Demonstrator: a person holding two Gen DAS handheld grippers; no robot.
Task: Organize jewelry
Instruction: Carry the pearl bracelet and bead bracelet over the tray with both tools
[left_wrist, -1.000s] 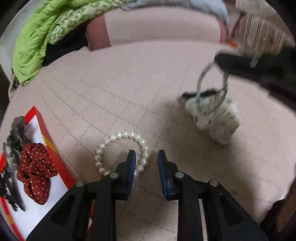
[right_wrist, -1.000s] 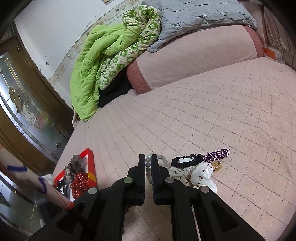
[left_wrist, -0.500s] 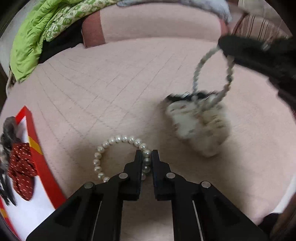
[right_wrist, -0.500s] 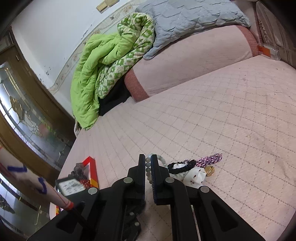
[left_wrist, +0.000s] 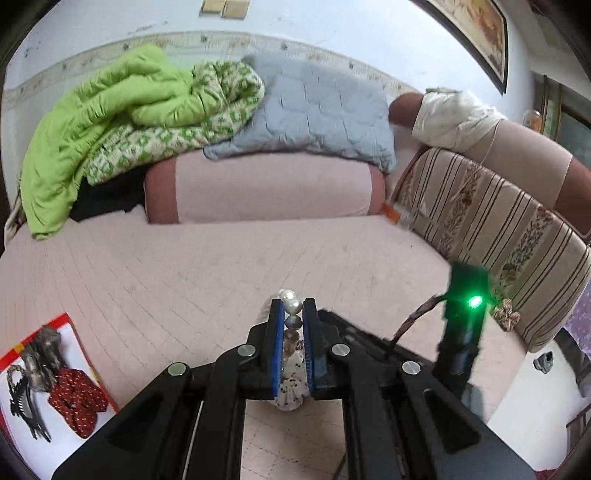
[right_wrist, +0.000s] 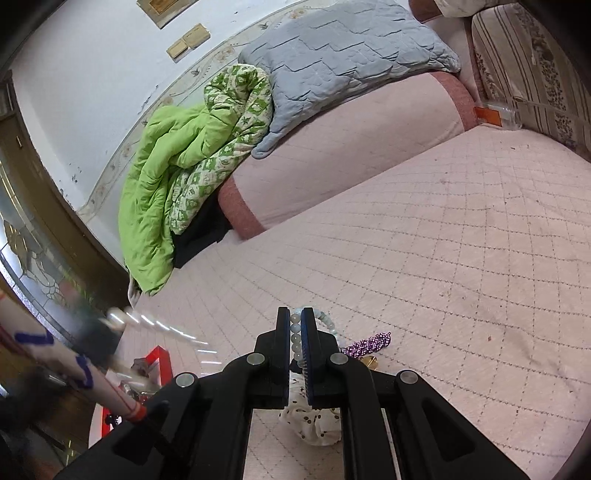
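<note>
Left wrist view: the left gripper (left_wrist: 293, 314) is squeezed tight on the pearl bracelet (left_wrist: 291, 300). A second ago its jaws were open above the bracelet, which lay flat on the pink bed (left_wrist: 166, 280). The jaws have closed on it, and now the bracelet is up off the bed, with two white pearls poking out past the tips. On the left sits one red-edged tray (left_wrist: 79, 345). It holds one red dotted scrunchie (left_wrist: 77, 402), one black hair claw (left_wrist: 24, 406) and one grey furry piece (left_wrist: 42, 356). On the right is a black box with one green light (left_wrist: 474, 302); before, the right gripper and its ring of beads showed there. No writing can be read.

Right wrist view: the right gripper (right_wrist: 294, 325) is pinched shut on one pale green bead bracelet (right_wrist: 325, 320), same as before. Under it on the bed lie one white dotted cloth (right_wrist: 314, 421), one purple bead string (right_wrist: 369, 342) and one small gold piece (right_wrist: 368, 362). At the left, a blurred streak of pearls (right_wrist: 147, 319) shows above the tray. A white sleeve with blue marks (right_wrist: 55, 354) is there too.
</note>
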